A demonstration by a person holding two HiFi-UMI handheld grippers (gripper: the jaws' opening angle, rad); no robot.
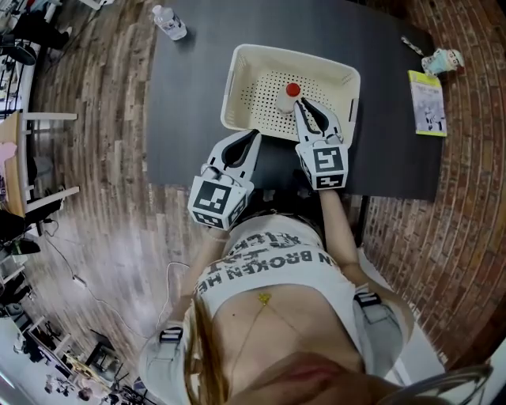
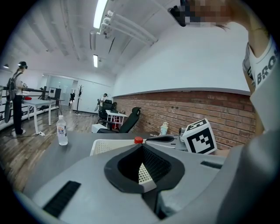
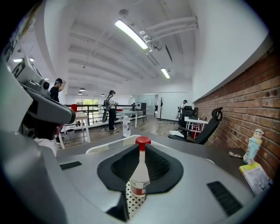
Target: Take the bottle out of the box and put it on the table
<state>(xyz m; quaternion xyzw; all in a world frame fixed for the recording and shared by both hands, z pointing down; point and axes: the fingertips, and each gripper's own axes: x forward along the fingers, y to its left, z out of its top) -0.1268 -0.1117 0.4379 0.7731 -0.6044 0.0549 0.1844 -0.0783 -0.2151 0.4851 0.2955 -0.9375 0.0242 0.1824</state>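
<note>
Shirt (image 1: 269,261): white, printed, behind both marker cubes.
Left gripper (image 1: 254,134): jaws closed tip to tip with nothing between them; the tips are at the box's near rim, outside it.
Right gripper (image 1: 299,104): jaws closed with tips meeting, gripping nothing; it reaches over the near rim into the box.
Bottle (image 3: 139,174): upright with a red cap, inside the box, straight ahead of the right jaws' tips; whether they touch it is unclear.
Box (image 1: 236,79): white with a perforated floor, under the right jaws and ahead of the left.
Table (image 1: 190,111): dark, bearing the box.
Water bottle (image 1: 169,21): on the table, well ahead-left of the left jaws.
Leaflet (image 1: 428,103): yellow, far right of the right jaws.
</note>
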